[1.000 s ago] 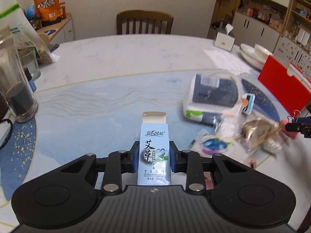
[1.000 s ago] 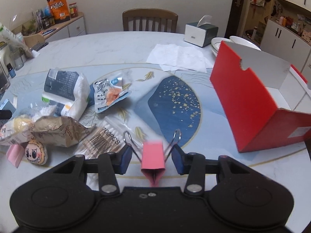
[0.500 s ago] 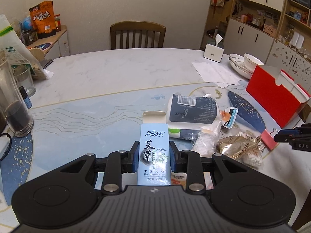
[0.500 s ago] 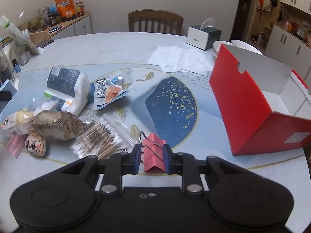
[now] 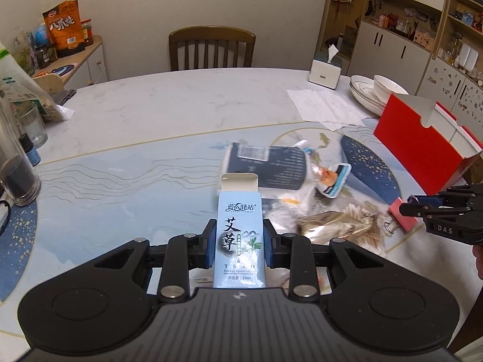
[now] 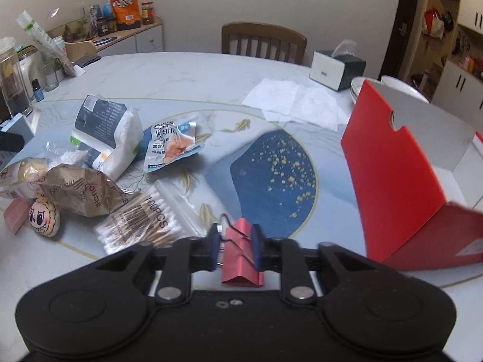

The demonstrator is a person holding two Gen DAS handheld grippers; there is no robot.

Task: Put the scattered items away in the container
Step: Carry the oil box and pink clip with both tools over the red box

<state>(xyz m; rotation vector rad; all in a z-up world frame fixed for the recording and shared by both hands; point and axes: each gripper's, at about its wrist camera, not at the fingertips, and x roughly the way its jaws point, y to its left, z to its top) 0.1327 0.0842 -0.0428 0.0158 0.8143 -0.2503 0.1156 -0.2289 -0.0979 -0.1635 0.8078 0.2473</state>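
Pale-blue "TSAO" box (image 5: 240, 238) gripped, left fingers (image 5: 210, 242) | pink clip (image 6: 240, 252) gripped, right fingers (image 6: 257, 246)

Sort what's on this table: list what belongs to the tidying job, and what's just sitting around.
Job: red box; herbal oil carton in left gripper; pink binder clip in right gripper; cotton swabs; snack packet.
Lying about: tissue box; bowls; glass jar.

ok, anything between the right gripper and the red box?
Right wrist view: nothing. Between right gripper, shut on the pink clip, and red box lies only bare table.
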